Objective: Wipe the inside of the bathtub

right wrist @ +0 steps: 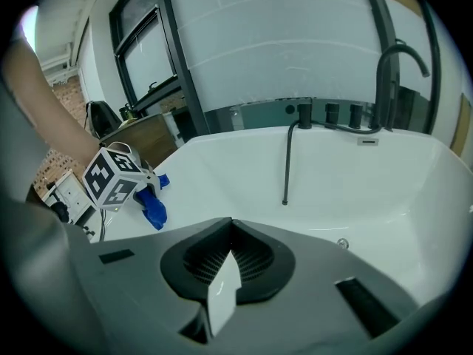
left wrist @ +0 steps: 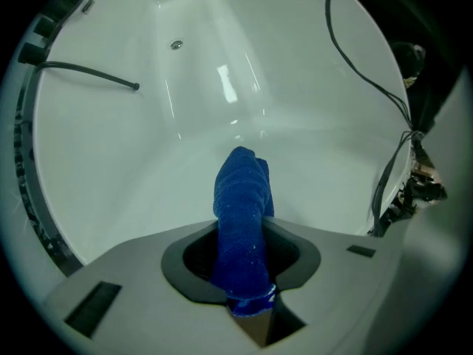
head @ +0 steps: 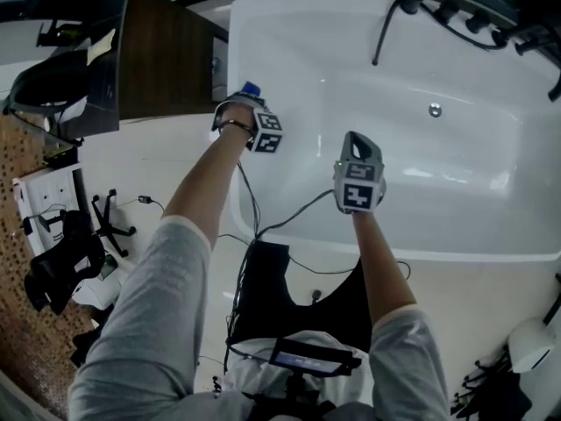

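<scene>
At upper left of the head view, the left tongs [head: 244, 103] pinch a blue cloth [left wrist: 242, 205] over the bathtub [head: 491, 191] corner, apparently clear of its wall. The right tongs [right wrist: 222, 291] are closed on nothing. Wiping looks about to start; next, press the cloth onto the inner surface.

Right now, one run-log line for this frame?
left gripper: shut on blue cloth, above bathtub end | right gripper: fingers shut, empty, over bathtub | wiping contact: unclear
</scene>
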